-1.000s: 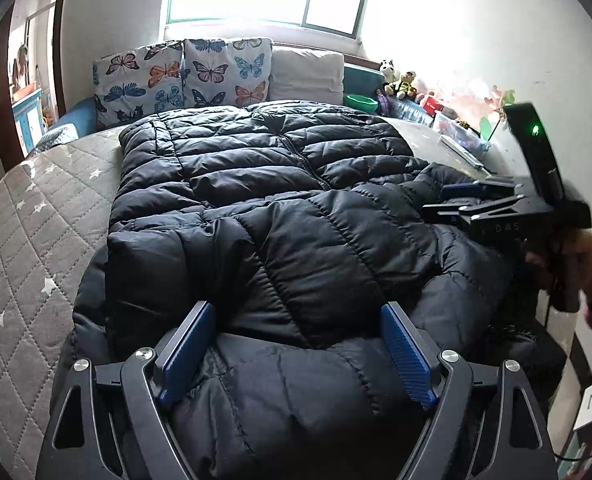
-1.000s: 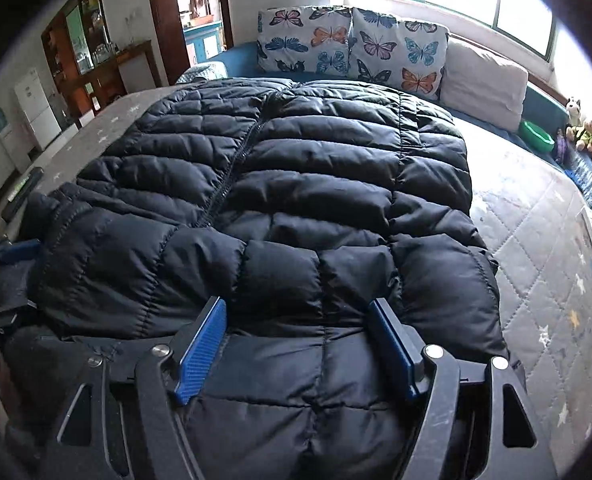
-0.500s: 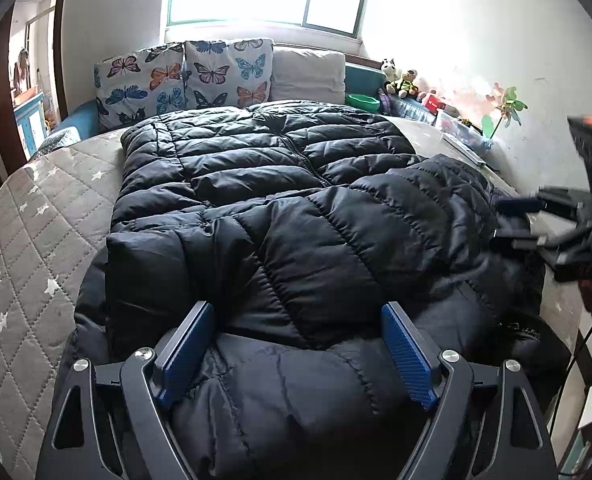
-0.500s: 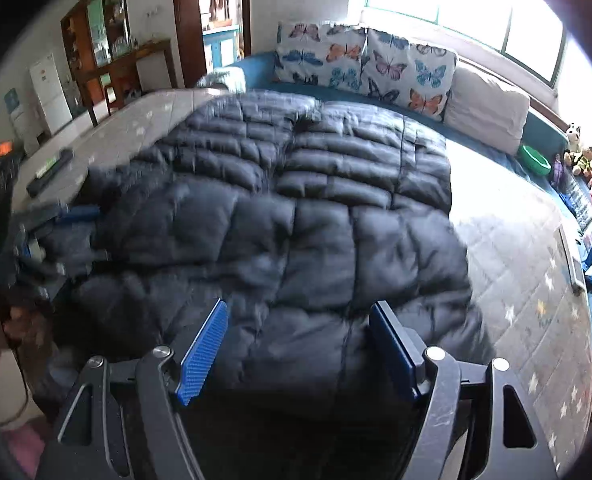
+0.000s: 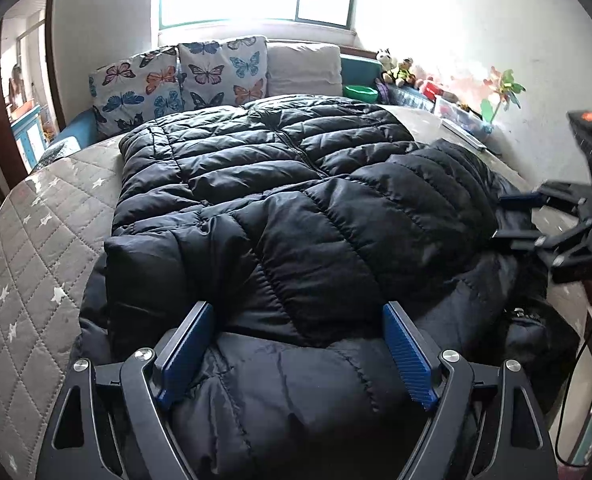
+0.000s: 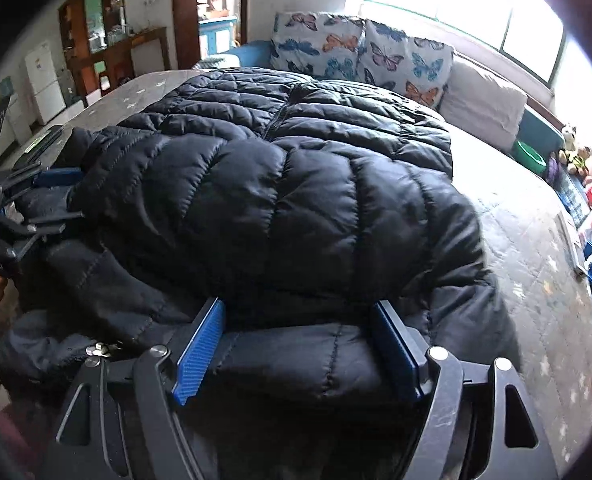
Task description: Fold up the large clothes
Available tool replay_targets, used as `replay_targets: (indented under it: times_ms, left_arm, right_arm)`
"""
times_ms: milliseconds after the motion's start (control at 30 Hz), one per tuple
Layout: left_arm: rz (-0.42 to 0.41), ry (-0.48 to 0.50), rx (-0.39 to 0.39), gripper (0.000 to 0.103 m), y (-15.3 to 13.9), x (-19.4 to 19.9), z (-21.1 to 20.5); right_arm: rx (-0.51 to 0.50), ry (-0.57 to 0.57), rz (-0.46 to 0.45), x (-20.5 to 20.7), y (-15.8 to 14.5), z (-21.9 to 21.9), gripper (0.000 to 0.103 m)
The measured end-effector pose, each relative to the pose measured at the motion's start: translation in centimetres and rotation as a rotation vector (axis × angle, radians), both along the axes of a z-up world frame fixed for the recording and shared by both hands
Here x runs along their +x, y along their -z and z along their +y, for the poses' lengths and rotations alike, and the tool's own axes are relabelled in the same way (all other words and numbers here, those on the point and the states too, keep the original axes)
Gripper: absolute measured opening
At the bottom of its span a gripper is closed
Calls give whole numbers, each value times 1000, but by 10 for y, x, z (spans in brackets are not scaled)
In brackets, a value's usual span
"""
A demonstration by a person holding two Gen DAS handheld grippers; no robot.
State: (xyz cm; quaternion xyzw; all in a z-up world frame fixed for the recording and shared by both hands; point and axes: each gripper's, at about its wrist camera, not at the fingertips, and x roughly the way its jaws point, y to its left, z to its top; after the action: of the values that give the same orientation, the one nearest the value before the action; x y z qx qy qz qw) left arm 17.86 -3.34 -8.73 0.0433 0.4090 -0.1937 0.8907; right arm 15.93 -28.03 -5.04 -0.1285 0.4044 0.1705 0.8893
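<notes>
A large black puffer jacket (image 5: 280,216) lies on the bed, its near part bunched into a thick fold; it also shows in the right wrist view (image 6: 296,200). My left gripper (image 5: 294,354) is open, its blue pads on either side of the near edge of the jacket. My right gripper (image 6: 296,354) is open too, straddling the near edge of the fold. In the left wrist view the right gripper (image 5: 516,218) sits at the jacket's right side. In the right wrist view the left gripper (image 6: 52,196) sits at its left side.
The jacket rests on a grey quilted mattress (image 5: 32,248) with star prints. Butterfly pillows (image 5: 176,76) and a plain cushion (image 5: 304,66) line the far end under the window. Toys, boxes and a green bowl (image 5: 360,92) crowd the right wall. Cabinets (image 6: 108,52) stand left.
My right gripper has drawn back to the jacket's near right side. The right part of the jacket now lies bunched up higher over the middle. The left gripper has hardly moved.
</notes>
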Motion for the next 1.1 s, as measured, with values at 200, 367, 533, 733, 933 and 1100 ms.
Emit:
replay_targets:
  times_ms: [200, 367, 533, 733, 933, 1100]
  left_arm:
    - [-34, 33, 57, 91, -17, -20, -3]
    - [-97, 125, 129, 91, -38, -67, -7]
    - [-88, 267, 202, 94, -39, -121, -6]
    - [-100, 395, 339, 94, -7, -158, -30]
    - [-155, 489, 371, 94, 14, -166, -62]
    - [-216, 523, 419, 66, 26, -167, -81]
  right_arm:
    - [-41, -21, 5, -10, 19, -2, 82]
    - [-80, -27, -11, -10, 15, 3, 83]
    - [-59, -32, -33, -20, -6, -3, 83]
    - [-81, -76, -76, -51, -20, -12, 83]
    - [-123, -68, -56, -74, -12, -26, 83]
    - [-147, -53, -34, -93, 0, -37, 83]
